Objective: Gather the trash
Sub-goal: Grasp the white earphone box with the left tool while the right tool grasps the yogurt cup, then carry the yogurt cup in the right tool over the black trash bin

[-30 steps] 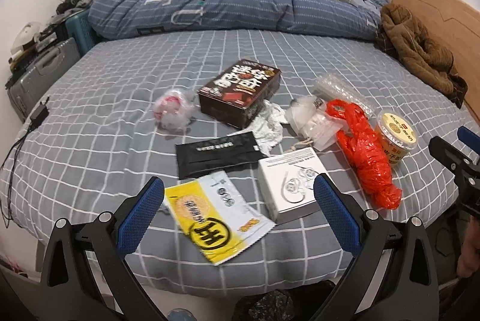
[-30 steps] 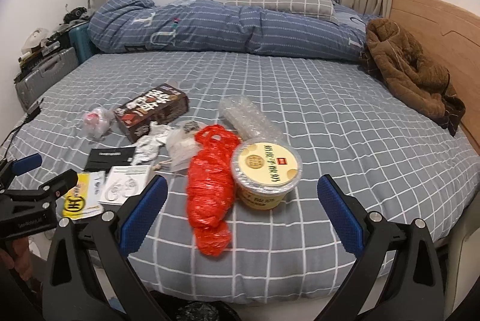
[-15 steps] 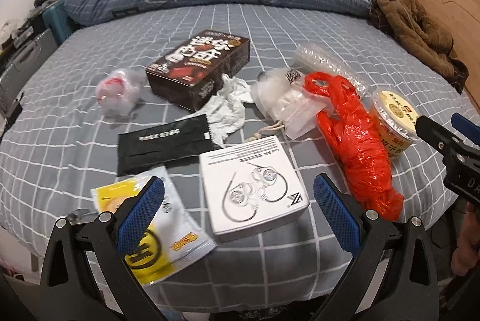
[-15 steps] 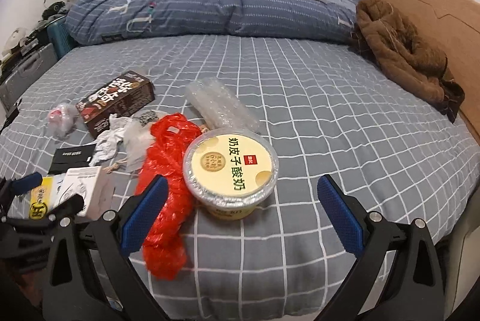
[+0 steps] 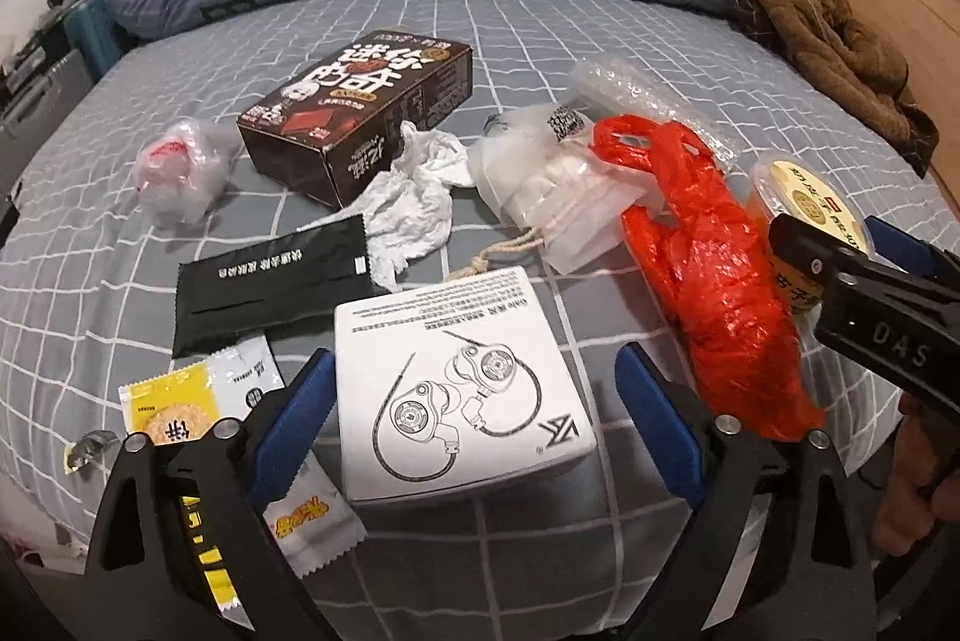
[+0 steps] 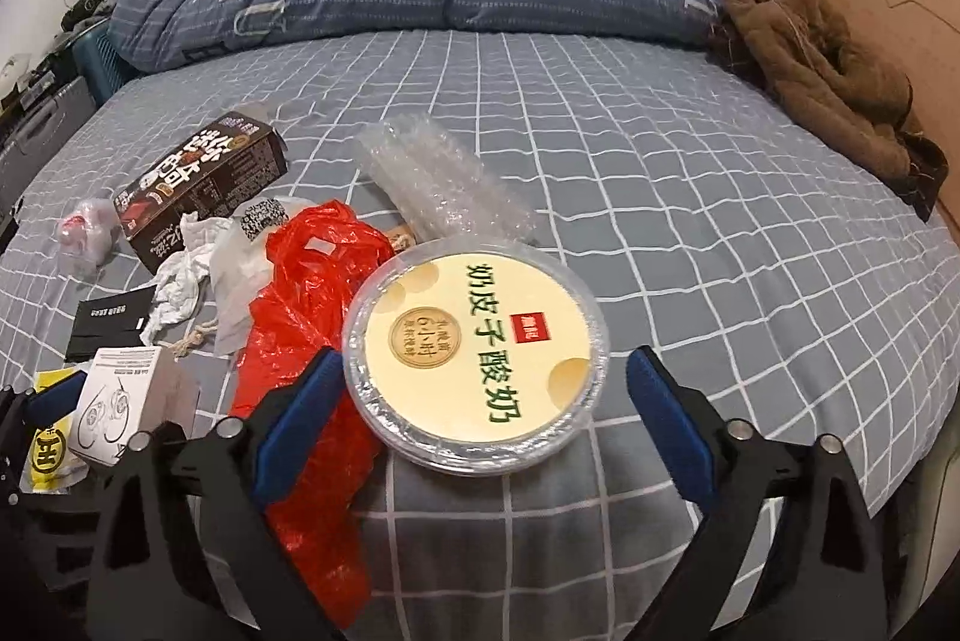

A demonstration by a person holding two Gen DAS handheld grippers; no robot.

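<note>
Straddling the white earphone box (image 5: 459, 389), your left gripper (image 5: 474, 416) stands wide, its jaws having just been closing, pads apart from the carton. Your right gripper (image 6: 480, 410) likewise brackets the sealed yogurt tub (image 6: 477, 356), jaws narrowing but not pressing; the foil lid hides its contents. The dark snack carton (image 5: 360, 113) is shut, so you cannot tell what it holds. The red plastic bag (image 5: 714, 281) lies between box and tub on the bed (image 6: 690, 197). The yellow wrapper (image 5: 180, 413) is partly covered by your left finger.
</note>
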